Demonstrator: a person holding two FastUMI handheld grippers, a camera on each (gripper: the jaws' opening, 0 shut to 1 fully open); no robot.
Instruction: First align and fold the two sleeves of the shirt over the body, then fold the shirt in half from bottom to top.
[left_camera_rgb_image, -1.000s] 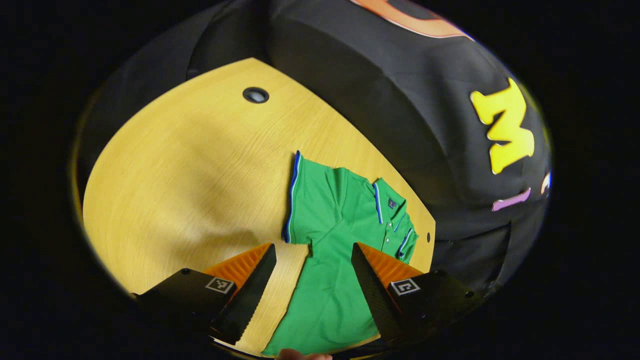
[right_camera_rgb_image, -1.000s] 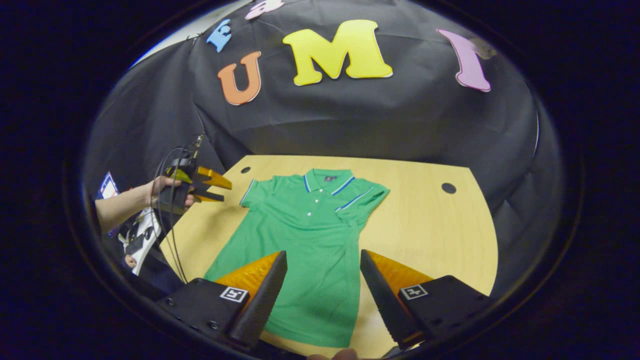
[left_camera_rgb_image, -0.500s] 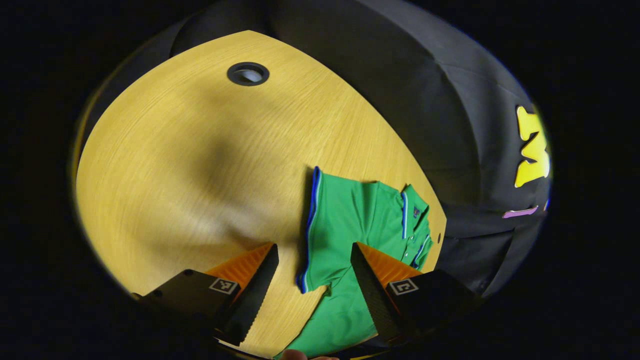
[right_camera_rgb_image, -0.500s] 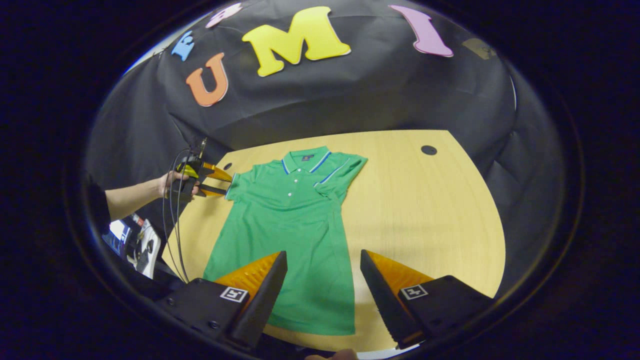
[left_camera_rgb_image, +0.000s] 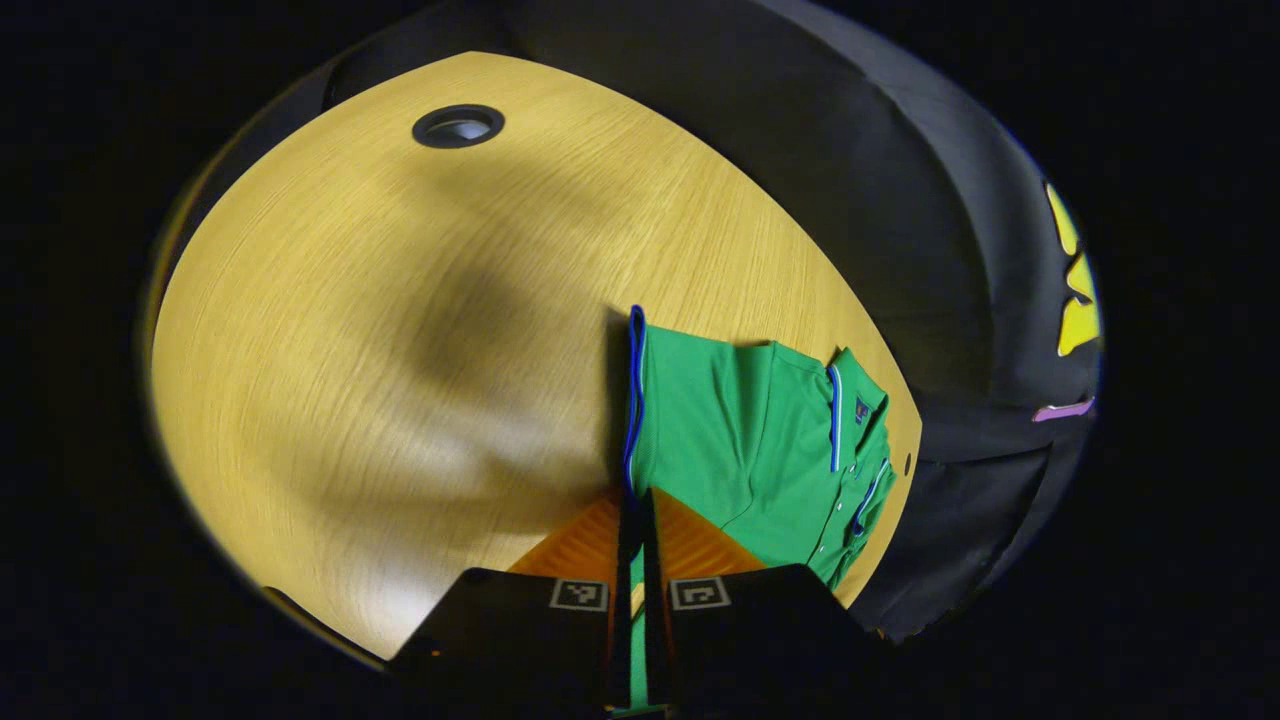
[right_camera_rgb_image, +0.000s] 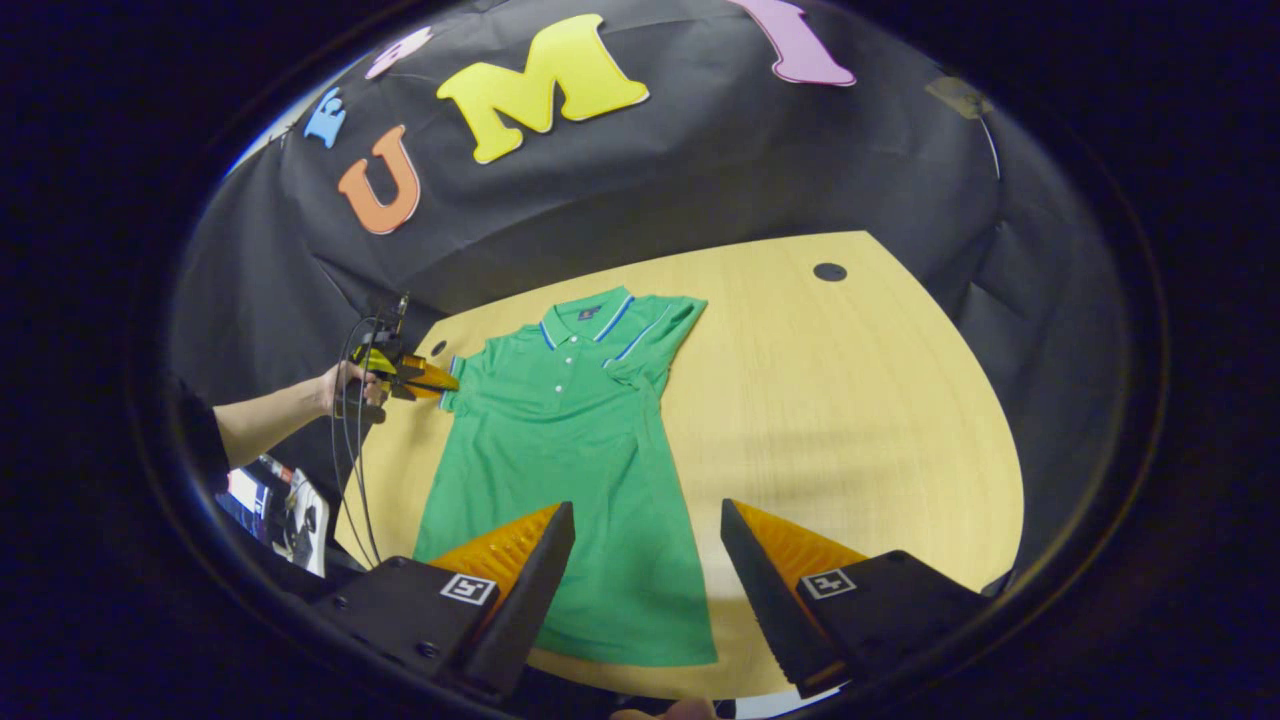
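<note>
— Closed now, that left gripper (left_camera_rgb_image: 636, 520): half a second back its fingers stood wide apart beside the sleeve (left_camera_rgb_image: 690, 430), and now they're pinched together on its blue-trimmed cuff, green cloth showing in the slit between them

— And the right gripper (right_camera_rgb_image: 645, 570)?

— Wide, holding nothing. It hangs above the shirt's bottom hem, near the table's front edge, much as it did a moment ago, though its view has swung a little and the shirt (right_camera_rgb_image: 570, 470) sits further left in it

— Where's the shirt lying?

— Flat on the yellow table (right_camera_rgb_image: 850, 420), collar toward the black wall, hem toward us. From the right gripper view, the far sleeve (right_camera_rgb_image: 655, 325) is already folded in over the chest, its striped cuff lying just beside the collar. The other sleeve sticks out to the side, and that's the one the left gripper has by the cuff

— You can see it from there too?

— Yes, a hand (right_camera_rgb_image: 345, 385) holds it at the table's left edge, cables hanging below, fingertips touching the sleeve end. A round hole (left_camera_rgb_image: 458, 127) in the tabletop sits well apart from the shirt, past the gripper's shadow
</note>
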